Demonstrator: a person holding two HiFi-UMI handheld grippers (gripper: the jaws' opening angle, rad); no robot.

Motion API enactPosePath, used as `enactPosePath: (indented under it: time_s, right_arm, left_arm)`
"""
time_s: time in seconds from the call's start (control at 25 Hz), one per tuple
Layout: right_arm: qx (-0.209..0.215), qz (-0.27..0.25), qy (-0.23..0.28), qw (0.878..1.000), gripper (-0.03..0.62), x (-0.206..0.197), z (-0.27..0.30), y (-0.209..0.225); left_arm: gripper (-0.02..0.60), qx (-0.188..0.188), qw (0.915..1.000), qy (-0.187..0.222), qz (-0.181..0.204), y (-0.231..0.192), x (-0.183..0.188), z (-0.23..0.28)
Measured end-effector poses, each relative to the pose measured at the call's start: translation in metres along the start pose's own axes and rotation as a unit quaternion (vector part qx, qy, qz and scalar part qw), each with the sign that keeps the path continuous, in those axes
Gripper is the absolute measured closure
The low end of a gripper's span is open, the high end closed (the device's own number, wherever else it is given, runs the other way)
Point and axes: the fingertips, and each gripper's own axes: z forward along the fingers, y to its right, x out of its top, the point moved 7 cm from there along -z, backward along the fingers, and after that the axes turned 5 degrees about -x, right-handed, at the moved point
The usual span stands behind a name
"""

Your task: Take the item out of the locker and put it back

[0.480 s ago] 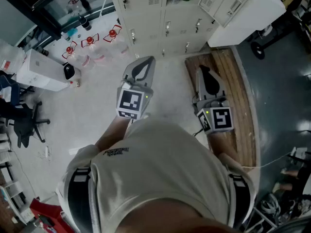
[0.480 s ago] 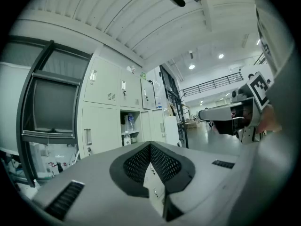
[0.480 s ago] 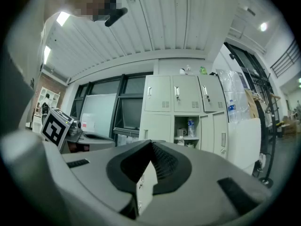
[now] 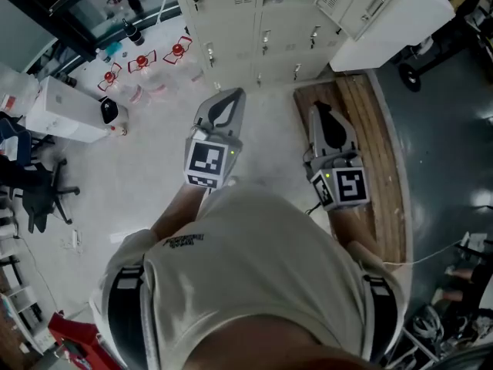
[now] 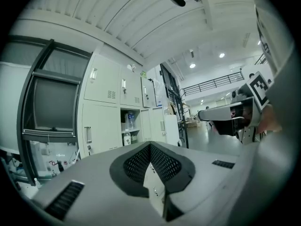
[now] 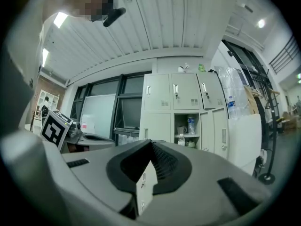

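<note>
A bank of pale grey lockers (image 4: 254, 21) stands ahead of me. One compartment (image 6: 188, 131) is open, with a clear bottle (image 6: 191, 125) on its shelf and a smaller white-capped bottle (image 6: 181, 140) below. The same open compartment (image 5: 128, 128) shows in the left gripper view. My left gripper (image 4: 235, 92) and right gripper (image 4: 317, 106) are held side by side at waist height, pointing at the lockers and well short of them. Both have their jaws together with nothing between them. From the left gripper (image 5: 150, 145) the right gripper's body (image 5: 225, 119) shows off to the right.
The open locker door (image 4: 370, 6) swings out to the right. A wooden board (image 4: 377, 153) lies on the floor under my right side. To the left are a white box (image 4: 65, 110), red-topped items (image 4: 142, 64) and an office chair (image 4: 38, 191).
</note>
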Motion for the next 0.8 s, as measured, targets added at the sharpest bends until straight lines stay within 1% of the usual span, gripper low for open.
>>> enactPosePath:
  time_s: [0.4,0.8]
  right_arm:
    - [0.006,0.023,-0.012,1.000,0.591,-0.013,-0.006,0.011]
    - [0.006,0.028,-0.016,0.999,0.591,-0.022,-0.024,0.042]
  left_arm:
    - [0.568,0.005,1.0000,-0.006,0.003,0.012,-0.004,0.005]
    - [0.568,0.014,0.9999,-0.007,0.007,0.043,-0.003,0.016]
